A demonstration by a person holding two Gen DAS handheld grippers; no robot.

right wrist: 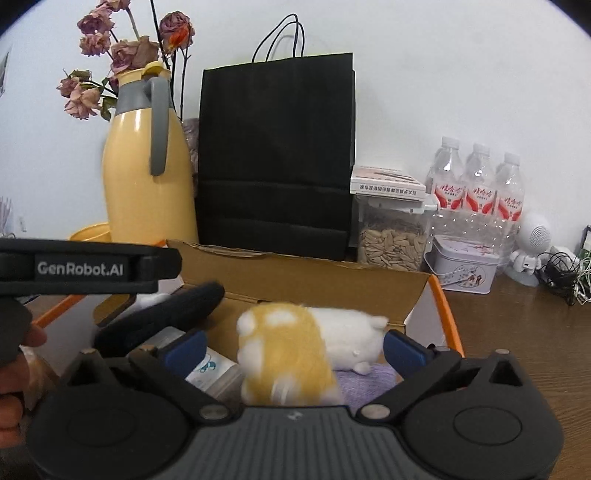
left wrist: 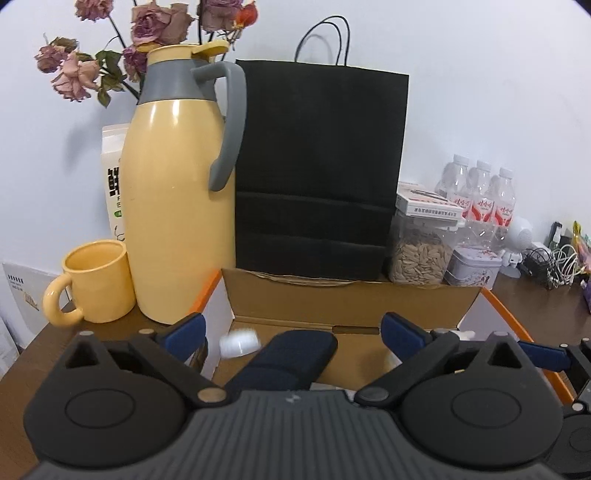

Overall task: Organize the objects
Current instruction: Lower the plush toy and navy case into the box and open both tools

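Note:
An open cardboard box (left wrist: 343, 299) with orange edges sits on the brown table; it also shows in the right wrist view (right wrist: 306, 280). My left gripper (left wrist: 291, 338) is open above it, with a dark navy rolled item (left wrist: 288, 358) and a small white cap (left wrist: 238, 343) lying between its fingers in the box. My right gripper (right wrist: 293, 347) is open over the box, with a yellow and white plush toy (right wrist: 295, 350) between its blue pads (right wrist: 404, 349); I cannot tell whether they touch it. The navy item (right wrist: 166, 317), a white packet (right wrist: 212, 371) and a purple cloth (right wrist: 365, 380) lie in the box.
A yellow thermos jug (left wrist: 173, 206), a yellow mug (left wrist: 96, 282) and dried roses (left wrist: 147, 29) stand at the left. A black paper bag (left wrist: 317, 166) stands behind the box. A seed jar (left wrist: 419, 254), a tin (left wrist: 474, 266), water bottles (left wrist: 476, 199) and cables (left wrist: 550, 266) are at the right.

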